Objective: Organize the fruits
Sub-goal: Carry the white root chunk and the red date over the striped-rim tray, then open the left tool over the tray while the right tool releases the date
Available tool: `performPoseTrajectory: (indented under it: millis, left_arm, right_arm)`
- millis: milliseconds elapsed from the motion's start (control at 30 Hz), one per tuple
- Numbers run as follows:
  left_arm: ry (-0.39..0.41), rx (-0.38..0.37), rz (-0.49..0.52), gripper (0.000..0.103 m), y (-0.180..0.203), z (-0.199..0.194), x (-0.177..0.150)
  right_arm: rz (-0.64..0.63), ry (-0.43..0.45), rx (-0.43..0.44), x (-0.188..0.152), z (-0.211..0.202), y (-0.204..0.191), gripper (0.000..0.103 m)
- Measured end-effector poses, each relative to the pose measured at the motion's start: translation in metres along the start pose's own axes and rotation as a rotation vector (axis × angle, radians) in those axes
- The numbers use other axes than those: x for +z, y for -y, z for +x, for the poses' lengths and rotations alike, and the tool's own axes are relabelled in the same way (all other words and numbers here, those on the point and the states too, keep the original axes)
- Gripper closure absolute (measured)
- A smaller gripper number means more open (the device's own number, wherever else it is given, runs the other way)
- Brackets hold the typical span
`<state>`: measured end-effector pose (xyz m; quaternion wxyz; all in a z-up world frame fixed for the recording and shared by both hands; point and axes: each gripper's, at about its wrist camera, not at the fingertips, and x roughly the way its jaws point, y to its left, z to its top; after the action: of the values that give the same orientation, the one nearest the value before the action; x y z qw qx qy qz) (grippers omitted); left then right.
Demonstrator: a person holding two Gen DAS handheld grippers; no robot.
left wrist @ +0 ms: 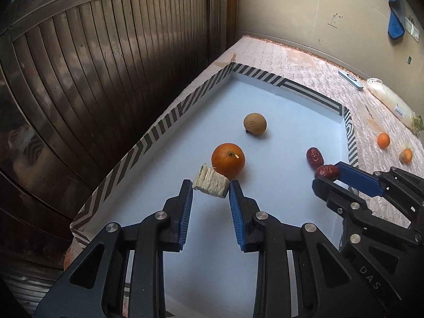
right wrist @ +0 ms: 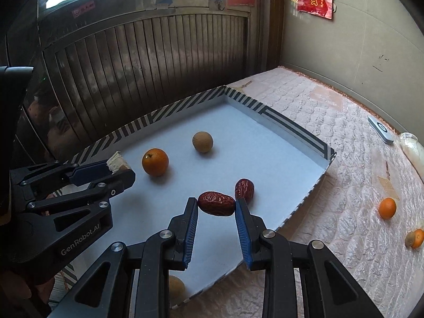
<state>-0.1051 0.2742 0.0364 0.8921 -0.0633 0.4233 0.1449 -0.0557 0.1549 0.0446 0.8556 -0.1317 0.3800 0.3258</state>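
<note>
A white tray [left wrist: 278, 111] with a striped rim lies on a quilted mattress. In it sit an orange [left wrist: 228, 160], a tan round fruit [left wrist: 255, 123] and a red date [left wrist: 314, 156]. My left gripper [left wrist: 211, 186] is shut on a pale fibrous chunk [left wrist: 210, 182], held above the tray just before the orange. My right gripper [right wrist: 216, 203] is shut on a second red date [right wrist: 216, 203], above the tray's right part beside the lying date [right wrist: 244, 188]. The right gripper also shows in the left wrist view [left wrist: 327, 175], and the left gripper shows in the right wrist view [right wrist: 119, 168].
On the mattress right of the tray lie a small orange [right wrist: 387, 208], a part-peeled fruit [right wrist: 414, 238], a white remote [right wrist: 380, 129] and a white bagged item [left wrist: 392, 100]. A tan round fruit [right wrist: 176, 290] lies by the tray's near edge. A dark slatted door stands left.
</note>
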Motion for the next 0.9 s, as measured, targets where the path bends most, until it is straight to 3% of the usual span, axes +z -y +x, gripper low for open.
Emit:
performPoseTrajectory:
  millis: [633,900]
  left_arm:
    - [-0.027,0.002,-0.004,0.075,-0.001,0.012,0.000]
    - [-0.043,0.008,-0.017,0.075,-0.001,0.018,0.002]
  right_arm:
    - [-0.007,-0.063,0.035,0.000,0.033,-0.010,0.075]
    - [-0.018,-0.055,0.004,0.002,0.039,-0.011,0.075]
